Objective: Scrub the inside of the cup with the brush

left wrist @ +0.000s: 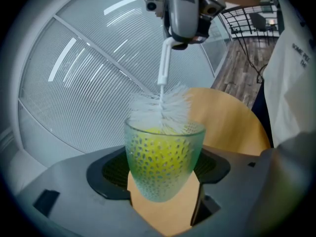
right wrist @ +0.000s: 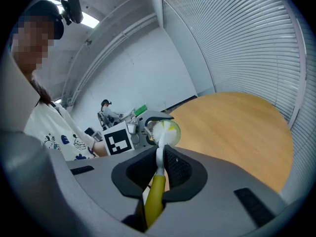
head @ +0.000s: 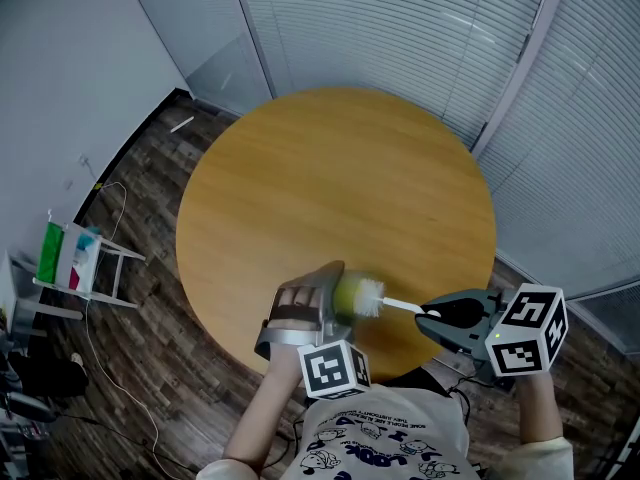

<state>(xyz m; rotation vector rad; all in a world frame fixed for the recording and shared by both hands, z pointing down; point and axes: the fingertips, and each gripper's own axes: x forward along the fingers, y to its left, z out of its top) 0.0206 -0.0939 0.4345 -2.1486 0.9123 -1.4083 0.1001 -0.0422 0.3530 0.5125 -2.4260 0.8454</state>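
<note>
My left gripper (head: 312,315) is shut on a dimpled pale-green glass cup (left wrist: 163,159), held tilted on its side above the near edge of the round wooden table (head: 330,188). The cup (head: 347,295) has its mouth turned towards the right gripper. My right gripper (head: 436,318) is shut on the yellow-and-white handle of a bottle brush (right wrist: 157,181). Its white bristle head (left wrist: 163,110) sits at the cup's rim, partly inside, with a yellow part deeper in the cup. In the right gripper view the bristles (right wrist: 163,131) fill the cup's mouth.
Slatted blinds (head: 420,38) stand behind the table. A small white rack with green and red items (head: 72,258) stands on the dark wood floor at the left, beside trailing cables. A second person sits in the background of the right gripper view (right wrist: 106,111).
</note>
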